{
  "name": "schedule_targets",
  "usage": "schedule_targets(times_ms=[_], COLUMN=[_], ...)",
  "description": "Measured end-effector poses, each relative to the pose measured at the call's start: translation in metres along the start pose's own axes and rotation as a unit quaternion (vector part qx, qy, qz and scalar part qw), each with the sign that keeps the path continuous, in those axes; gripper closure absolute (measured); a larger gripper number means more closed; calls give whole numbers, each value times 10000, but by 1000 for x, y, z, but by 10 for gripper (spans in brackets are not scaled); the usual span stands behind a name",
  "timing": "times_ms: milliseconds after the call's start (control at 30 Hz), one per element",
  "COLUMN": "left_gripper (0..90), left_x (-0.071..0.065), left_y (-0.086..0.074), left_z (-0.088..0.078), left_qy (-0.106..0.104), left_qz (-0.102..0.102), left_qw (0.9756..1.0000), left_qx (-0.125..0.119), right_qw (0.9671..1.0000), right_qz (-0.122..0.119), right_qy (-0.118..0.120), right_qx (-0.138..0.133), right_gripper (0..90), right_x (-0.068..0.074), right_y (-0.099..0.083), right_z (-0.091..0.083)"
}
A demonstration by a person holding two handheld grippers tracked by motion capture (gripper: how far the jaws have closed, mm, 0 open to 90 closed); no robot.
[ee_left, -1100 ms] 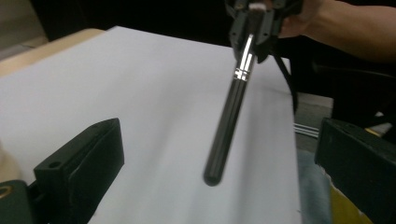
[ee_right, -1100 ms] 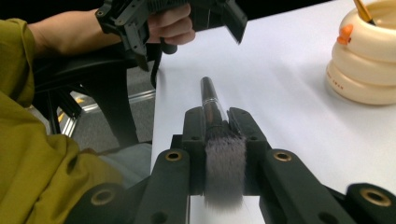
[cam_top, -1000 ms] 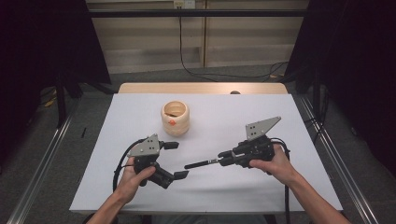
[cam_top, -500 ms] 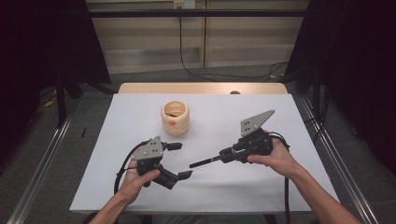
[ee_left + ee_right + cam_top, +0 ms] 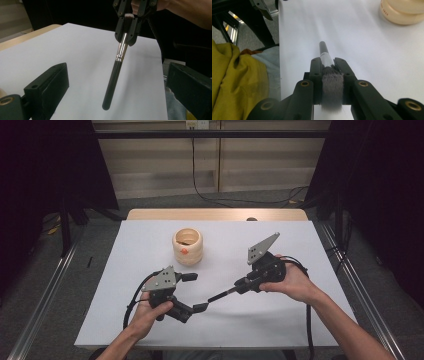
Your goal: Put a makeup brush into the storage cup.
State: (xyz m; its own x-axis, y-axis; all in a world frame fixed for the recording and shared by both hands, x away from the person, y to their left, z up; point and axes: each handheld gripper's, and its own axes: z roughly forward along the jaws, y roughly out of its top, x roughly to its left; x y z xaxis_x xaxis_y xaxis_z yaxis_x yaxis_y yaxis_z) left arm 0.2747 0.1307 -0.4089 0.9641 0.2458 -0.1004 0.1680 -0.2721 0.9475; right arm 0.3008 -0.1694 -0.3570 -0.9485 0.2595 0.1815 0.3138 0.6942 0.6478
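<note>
My right gripper (image 5: 243, 285) is shut on a makeup brush (image 5: 222, 295) at the bristle end; its pads squeeze the grey bristles (image 5: 332, 87) and the silver ferrule. The black handle (image 5: 113, 80) slants down over the white table (image 5: 300, 245) toward my left gripper (image 5: 195, 292). That gripper rests at the front left, jaws wide apart and open, with nothing gripped. The handle's end hangs just ahead of the gap between those jaws and touches neither. A beige ribbed cup (image 5: 187, 246) stands upright behind the left gripper.
The cup (image 5: 402, 12) is at the far right in the right gripper view. A yellow cloth (image 5: 232, 75) lies below the table's front edge. Metal rails (image 5: 45, 295) run along both sides of the table. Cables trail from both grippers.
My right gripper has lifted slightly and drifted right with the brush, so the handle's end has moved right. The left gripper has stayed in place.
</note>
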Motion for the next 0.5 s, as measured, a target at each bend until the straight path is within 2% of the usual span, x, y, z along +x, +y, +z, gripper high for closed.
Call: schedule_targets(times_ms=[233,500], left_gripper=[58,73], left_x=[-5,-5], left_y=[2,5], left_z=[11,19], left_qy=[91,39], left_qz=[19,-16], left_qw=[9999,10000], left_qx=[61,-12], right_qw=[9987,9951], right_qz=[-16,-90], right_qy=[-23,-48], right_qx=[510,979], right_gripper=[768,768], right_x=[-2,-3], right_y=[11,24], right_z=[4,1])
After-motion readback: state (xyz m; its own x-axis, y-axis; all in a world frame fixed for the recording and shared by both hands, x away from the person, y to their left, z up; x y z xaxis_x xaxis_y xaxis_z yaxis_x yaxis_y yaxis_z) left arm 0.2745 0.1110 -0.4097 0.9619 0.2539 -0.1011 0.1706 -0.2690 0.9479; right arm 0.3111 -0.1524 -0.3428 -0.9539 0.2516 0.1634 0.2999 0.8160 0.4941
